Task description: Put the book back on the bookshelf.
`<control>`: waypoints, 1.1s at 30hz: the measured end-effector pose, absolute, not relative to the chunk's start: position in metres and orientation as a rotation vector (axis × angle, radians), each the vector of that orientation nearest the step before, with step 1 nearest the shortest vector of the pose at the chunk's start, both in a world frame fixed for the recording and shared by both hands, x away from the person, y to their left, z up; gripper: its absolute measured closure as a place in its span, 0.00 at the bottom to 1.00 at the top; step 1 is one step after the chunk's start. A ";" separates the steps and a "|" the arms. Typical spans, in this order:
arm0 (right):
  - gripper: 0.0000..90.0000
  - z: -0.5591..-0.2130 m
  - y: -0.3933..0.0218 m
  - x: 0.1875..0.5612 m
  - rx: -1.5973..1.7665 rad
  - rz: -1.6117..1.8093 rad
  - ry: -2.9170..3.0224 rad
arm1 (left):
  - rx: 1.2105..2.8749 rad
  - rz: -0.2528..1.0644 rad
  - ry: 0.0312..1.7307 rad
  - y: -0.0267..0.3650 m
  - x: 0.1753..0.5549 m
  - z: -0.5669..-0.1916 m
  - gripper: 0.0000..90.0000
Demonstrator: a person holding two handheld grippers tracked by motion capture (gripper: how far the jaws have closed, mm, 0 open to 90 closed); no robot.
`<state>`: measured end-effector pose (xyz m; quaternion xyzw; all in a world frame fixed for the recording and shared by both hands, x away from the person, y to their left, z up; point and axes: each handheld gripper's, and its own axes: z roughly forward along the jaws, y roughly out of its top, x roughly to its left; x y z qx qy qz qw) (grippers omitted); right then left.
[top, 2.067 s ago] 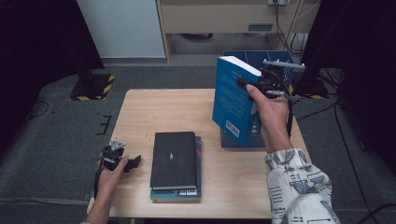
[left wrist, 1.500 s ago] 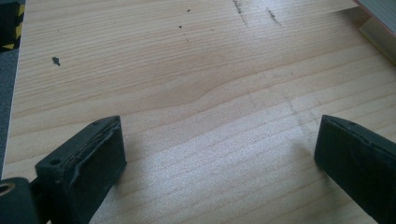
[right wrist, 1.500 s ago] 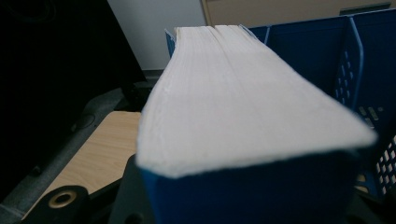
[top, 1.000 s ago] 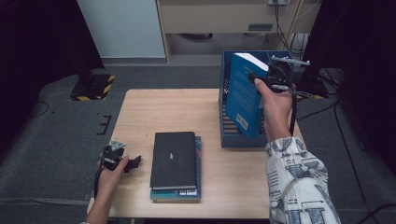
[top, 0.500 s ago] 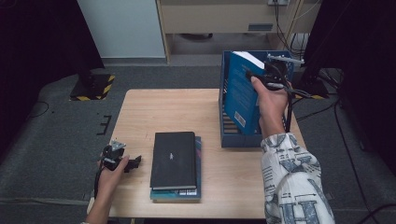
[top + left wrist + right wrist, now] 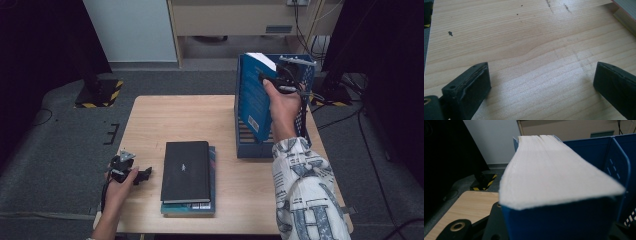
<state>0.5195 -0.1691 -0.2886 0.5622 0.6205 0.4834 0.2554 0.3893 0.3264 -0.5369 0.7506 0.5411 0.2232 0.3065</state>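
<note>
The right gripper (image 6: 272, 82), clamped on the upright blue book (image 6: 251, 95), holds it just above the blue file box (image 6: 240, 135); the left gripper (image 6: 142, 174) rests with its jaws apart

I see a blue book (image 6: 252, 97) with white page edges in a blue bin (image 6: 305, 107). The table (image 6: 165, 117) is pale wood grain. A black book (image 6: 186, 170) lies on a teal one (image 6: 213, 180). My sleeve (image 6: 305, 195) is white with blue print.
</note>
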 end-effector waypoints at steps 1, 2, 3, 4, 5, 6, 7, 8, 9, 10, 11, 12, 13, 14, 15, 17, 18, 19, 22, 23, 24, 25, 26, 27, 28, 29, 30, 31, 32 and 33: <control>0.67 -0.289 -0.169 0.520 1.527 1.312 1.684 | 1.986 0.590 1.432 0.326 0.389 -0.537 0.00; 0.67 -0.290 -0.168 0.521 1.525 1.309 1.680 | 1.986 0.590 1.432 0.326 0.389 -0.537 0.00; 0.67 -0.291 -0.168 0.521 1.521 1.307 1.680 | 1.985 0.590 1.432 0.326 0.389 -0.537 0.00; 0.67 -0.291 -0.167 0.522 1.522 1.306 1.676 | 1.986 0.590 1.431 0.326 0.389 -0.537 0.00; 0.67 -0.292 -0.167 0.522 1.520 1.305 1.674 | 1.986 0.590 1.432 0.326 0.389 -0.537 0.00; 0.67 -0.292 -0.166 0.522 1.519 1.303 1.674 | 1.987 0.590 1.431 0.326 0.389 -0.537 0.00; 0.67 -0.293 -0.165 0.522 1.516 1.303 1.670 | 1.987 0.590 1.430 0.326 0.390 -0.537 0.00; 0.67 -0.294 -0.165 0.523 1.515 1.301 1.672 | 1.990 0.590 1.428 0.326 0.390 -0.537 0.00; 0.67 -0.295 -0.165 0.523 1.518 1.303 1.673 | 1.992 0.590 1.428 0.326 0.390 -0.537 0.00; 0.67 -0.295 -0.165 0.523 1.518 1.303 1.673 | 1.992 0.590 1.428 0.326 0.390 -0.537 0.00; 0.67 -0.298 -0.164 0.524 1.521 1.300 1.673 | 1.993 0.590 1.426 0.326 0.390 -0.537 0.00; 0.67 -0.298 -0.164 0.524 1.521 1.300 1.673 | 1.993 0.590 1.426 0.326 0.390 -0.537 0.00; 0.67 -0.299 -0.163 0.525 1.523 1.300 1.673 | 1.993 0.590 1.426 0.326 0.390 -0.537 0.00; 0.67 -0.302 -0.163 0.525 1.525 1.295 1.671 | 1.994 0.589 1.424 0.326 0.390 -0.537 0.00; 0.67 -0.303 -0.163 0.526 1.526 1.294 1.670 | 1.994 0.589 1.424 0.326 0.390 -0.537 0.00; 0.68 -0.306 -0.164 0.528 1.531 1.289 1.669 | 1.993 0.589 1.423 0.326 0.390 -0.537 0.00; 0.68 -0.306 -0.164 0.528 1.531 1.289 1.669 | 1.994 0.589 1.423 0.326 0.390 -0.537 0.00; 0.68 -0.309 -0.163 0.529 1.531 1.285 1.667 | 1.994 0.588 1.423 0.326 0.390 -0.537 0.00; 0.68 -0.311 -0.163 0.531 1.539 1.287 1.660 | 1.996 0.589 1.421 0.325 0.390 -0.537 0.00; 0.68 -0.312 -0.162 0.531 1.542 1.289 1.659 | 1.996 0.589 1.421 0.325 0.390 -0.537 0.00; 0.68 -0.313 -0.161 0.532 1.538 1.288 1.659 | 1.996 0.589 1.421 0.325 0.390 -0.537 0.00; 0.68 -0.314 -0.160 0.533 1.532 1.287 1.661 | 1.995 0.589 1.421 0.325 0.390 -0.537 0.00; 0.68 -0.314 -0.160 0.533 1.532 1.287 1.661 | 1.995 0.589 1.421 0.325 0.390 -0.537 0.00; 0.68 -0.316 -0.158 0.534 1.524 1.283 1.669 | 1.996 0.589 1.420 0.325 0.391 -0.537 0.00; 0.68 -0.316 -0.158 0.534 1.524 1.283 1.669 | 1.996 0.589 1.420 0.325 0.391 -0.537 0.00; 0.68 -0.318 -0.156 0.536 1.523 1.278 1.673 | 1.995 0.588 1.420 0.325 0.391 -0.537 0.00; 0.68 -0.318 -0.156 0.536 1.523 1.278 1.673 | 1.995 0.588 1.420 0.325 0.391 -0.537 0.00; 0.68 -0.318 -0.155 0.536 1.526 1.275 1.674 | 1.996 0.588 1.420 0.325 0.391 -0.537 0.00; 0.68 -0.320 -0.153 0.537 1.521 1.269 1.676 | 1.996 0.588 1.420 0.325 0.391 -0.537 0.00; 0.68 -0.320 -0.153 0.537 1.521 1.269 1.676 | 1.996 0.588 1.419 0.325 0.391 -0.537 0.00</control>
